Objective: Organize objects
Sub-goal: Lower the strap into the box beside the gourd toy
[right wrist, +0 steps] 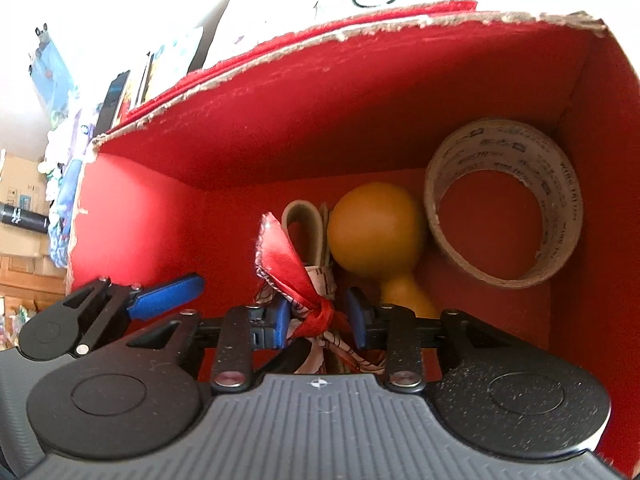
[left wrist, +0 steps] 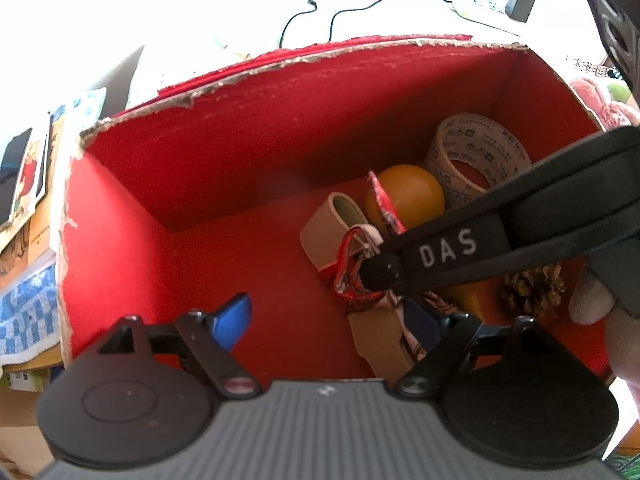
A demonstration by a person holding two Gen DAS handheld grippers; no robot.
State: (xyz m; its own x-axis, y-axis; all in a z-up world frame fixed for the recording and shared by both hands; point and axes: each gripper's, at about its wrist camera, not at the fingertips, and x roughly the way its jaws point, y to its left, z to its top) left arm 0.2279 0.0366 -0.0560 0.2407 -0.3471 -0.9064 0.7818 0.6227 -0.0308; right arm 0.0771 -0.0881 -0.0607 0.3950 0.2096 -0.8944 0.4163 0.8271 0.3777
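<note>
Your right gripper (right wrist: 320, 320) sits low inside the red box (right wrist: 280, 112), its two blue fingers (right wrist: 280, 322) drawn close on either side of a knotted red patterned scarf (right wrist: 308, 296) — the cloth fills the narrow gap between them, and one satin corner of it stands up toward 11 o'clock. In the left wrist view the same right gripper (left wrist: 372, 272) enters from 3 o'clock as a long black body marked "DAS", its tip buried in the scarf (left wrist: 352, 264) near the middle of the box floor.

Your left gripper (left wrist: 340, 320) hovers at the near edge of the box with its fingers spread wide: one blue finger (left wrist: 232, 322) shows at 8 o'clock, the other is half hidden behind the scarf and nothing lies between them. From the right wrist camera one blue finger of it (right wrist: 168, 296) appears at 9 o'clock.

Beyond the scarf, at 12 o'clock, a beige loop of strap (right wrist: 304, 228) stands on edge, touching a mustard-yellow gourd-shaped object (right wrist: 376, 232) to its right. At 2 o'clock a roll of printed tape (right wrist: 560, 208) leans in the far right corner. A pine cone (left wrist: 536, 288) lies by the right wall at 4 o'clock in the left wrist view, next to a white-gloved fingertip (left wrist: 592, 300). The box rim (left wrist: 280, 60) is torn — grey card shows along it. A black power adapter (left wrist: 520, 2) and its cable rest outside, at 1 o'clock.
</note>
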